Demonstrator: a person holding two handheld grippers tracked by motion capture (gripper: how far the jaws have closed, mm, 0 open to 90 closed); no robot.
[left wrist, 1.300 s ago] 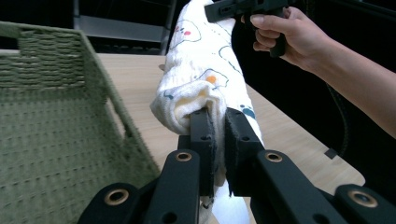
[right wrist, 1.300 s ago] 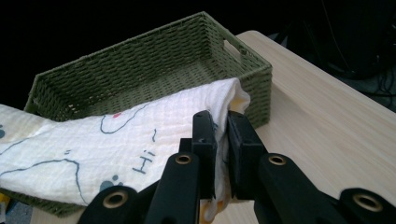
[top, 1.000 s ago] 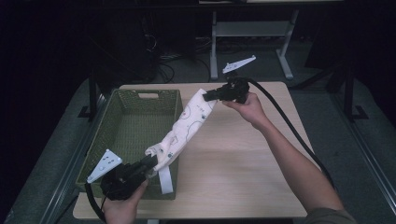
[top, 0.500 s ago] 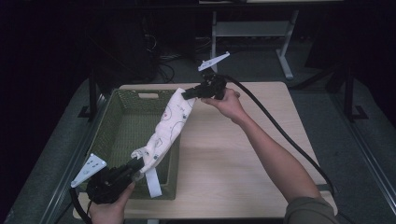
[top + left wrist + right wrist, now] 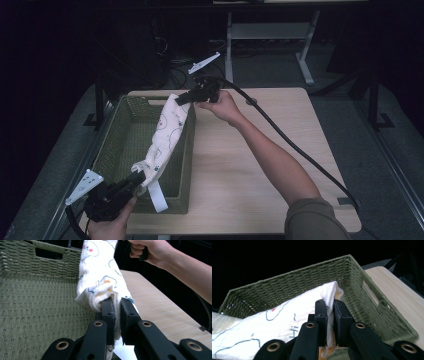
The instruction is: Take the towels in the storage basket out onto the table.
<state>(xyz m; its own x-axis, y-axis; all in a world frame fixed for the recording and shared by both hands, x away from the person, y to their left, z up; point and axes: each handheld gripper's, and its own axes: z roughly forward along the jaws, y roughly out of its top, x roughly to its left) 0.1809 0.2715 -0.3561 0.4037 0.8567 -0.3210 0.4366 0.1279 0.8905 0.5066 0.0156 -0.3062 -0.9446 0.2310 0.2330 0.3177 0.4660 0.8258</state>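
A white cloth (image 5: 166, 134) with coloured line drawings hangs stretched between my two grippers, over the right side of a green woven basket (image 5: 116, 150). At the near end my left gripper (image 5: 138, 179) is shut on the cloth (image 5: 100, 285), which bunches around its jaws. My right gripper (image 5: 183, 99) is shut on the far end of the cloth (image 5: 274, 322), above the basket's far right corner (image 5: 352, 262). A white strap (image 5: 159, 196) dangles from the cloth's near end over the basket's front wall.
The basket stands on the left part of a light wooden table (image 5: 260, 170). A thick black cable (image 5: 295, 145) trails from my right gripper across the table to its right front. Dark floor and a white desk frame (image 5: 270, 35) lie beyond.
Both grippers have carried the stretched cloth leftward, from over the table's middle to over the basket's right side. The right hand moved the farther of the two.
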